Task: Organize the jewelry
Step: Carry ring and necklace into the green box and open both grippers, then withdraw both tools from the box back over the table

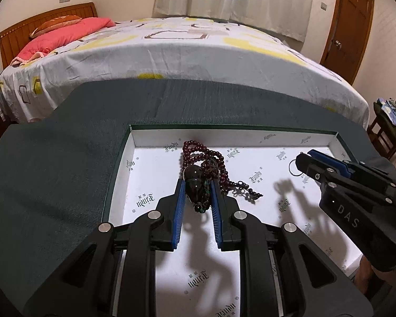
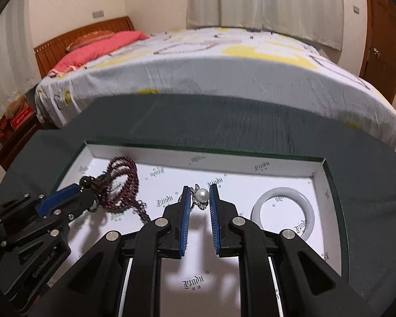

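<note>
A shallow white-lined box (image 1: 150, 134) (image 2: 250, 158) lies on a dark green cloth. My left gripper (image 1: 197, 185) is shut on the dark gourd pendant (image 1: 192, 179) of a dark red bead necklace (image 1: 211, 158), whose strands trail onto the box floor; it also shows in the right wrist view (image 2: 124, 185). My right gripper (image 2: 200, 195) is shut on a pearl ring (image 2: 202, 195) just above the box floor. In the left wrist view the right gripper (image 1: 307, 158) is at the right, with the ring's metal loop (image 1: 294, 167) showing. A white jade bangle (image 2: 283, 212) lies flat at the box's right end.
The dark green cloth (image 1: 52, 171) covers the table around the box. A bed (image 1: 184, 52) with a patterned sheet stands just beyond the table. A wooden door (image 1: 351, 26) is at the back right. A wooden chair (image 1: 390, 129) with clothes is at the right.
</note>
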The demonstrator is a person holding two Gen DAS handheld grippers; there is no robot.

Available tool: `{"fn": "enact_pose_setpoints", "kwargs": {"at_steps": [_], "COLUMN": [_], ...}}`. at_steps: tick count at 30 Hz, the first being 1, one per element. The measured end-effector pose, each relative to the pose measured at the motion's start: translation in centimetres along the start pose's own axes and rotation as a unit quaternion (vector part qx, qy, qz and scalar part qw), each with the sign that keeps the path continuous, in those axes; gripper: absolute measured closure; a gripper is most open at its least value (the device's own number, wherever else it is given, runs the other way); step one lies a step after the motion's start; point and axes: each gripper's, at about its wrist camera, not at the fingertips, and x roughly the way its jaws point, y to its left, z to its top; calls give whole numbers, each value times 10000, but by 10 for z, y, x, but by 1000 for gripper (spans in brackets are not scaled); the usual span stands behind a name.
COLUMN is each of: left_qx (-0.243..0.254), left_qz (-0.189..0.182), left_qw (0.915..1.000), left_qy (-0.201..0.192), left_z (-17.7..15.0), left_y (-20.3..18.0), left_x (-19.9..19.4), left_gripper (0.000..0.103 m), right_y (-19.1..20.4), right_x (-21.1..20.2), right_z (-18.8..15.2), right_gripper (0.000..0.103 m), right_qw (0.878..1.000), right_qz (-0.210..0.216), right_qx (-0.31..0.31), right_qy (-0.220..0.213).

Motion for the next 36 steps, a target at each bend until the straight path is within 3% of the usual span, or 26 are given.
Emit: {"fn": "enact_pose_setpoints", "kwargs": {"at_steps": [6,16,18,19,20,22,32,36], "left_qx": [-108,-56,-50,-52,-57,-70,-167,-144], "left_qz": [-5,57,49,41,55,52,-61,-89], "left_qw": [9992,9992,9991,9990,9990,9991,9998,9992], "left_qy": [375,402,423,444,438,418,-11,-362], "left_z": [-1,-2,-2,-3,-3,-3,-3,-7], "left_y": [4,4,3,3,3,4,5,2], "left_x": [17,19,20,21,21,21,-11,-40], "left_gripper": [84,79,71,66,62,60,39,38], "right_y": [3,2,2,2,2,2,-7,-15], "right_x": [12,22,23,22,21,20,-19,-51], "right_z": [2,2,3,3,3,3,0,-6], "right_gripper": [88,87,81,71,65,63,62,62], "right_qw": [9993,9976,9974,9974,9976,9979,9998,9989], "right_qz": [-92,-95,-86,-83,-86,-82,19,69], "right_qx": [-39,-30,-31,-24,-19,-16,188,315], "right_qy": [349,684,711,711,682,642,-27,-326]}}
